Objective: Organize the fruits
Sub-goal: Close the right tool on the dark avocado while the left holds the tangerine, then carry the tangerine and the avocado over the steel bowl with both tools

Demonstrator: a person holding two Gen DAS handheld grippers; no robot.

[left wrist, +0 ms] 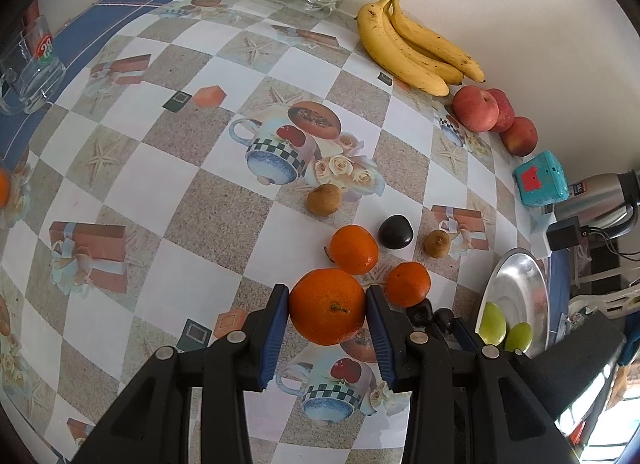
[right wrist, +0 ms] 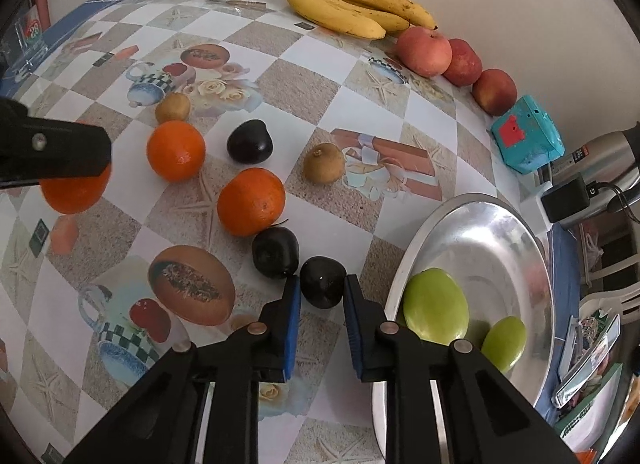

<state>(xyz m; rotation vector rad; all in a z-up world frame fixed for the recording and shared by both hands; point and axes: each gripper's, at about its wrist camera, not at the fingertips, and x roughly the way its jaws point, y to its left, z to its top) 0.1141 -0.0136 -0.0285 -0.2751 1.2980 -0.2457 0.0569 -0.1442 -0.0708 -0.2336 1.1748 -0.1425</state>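
Gripping orange (left wrist: 327,306), left claw (left wrist: 327,314); right claw (right wrist: 322,300) clamps dark plum (right wrist: 322,282) beside steel plate rim (right wrist: 394,264).

Shiny metal bowl (right wrist: 500,248); glossy printed tablecloth (left wrist: 160,184); clear glass mug (left wrist: 32,72); matt black plastic grippers, ribbed blue pads (left wrist: 276,328).

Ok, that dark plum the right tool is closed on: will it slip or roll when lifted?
The dark plum looks glossy and rounded, so it could squirt from the right tool, whose pads catch only its sides. It seems small and probably light. If dropped, it would likely roll toward the metal bowl.
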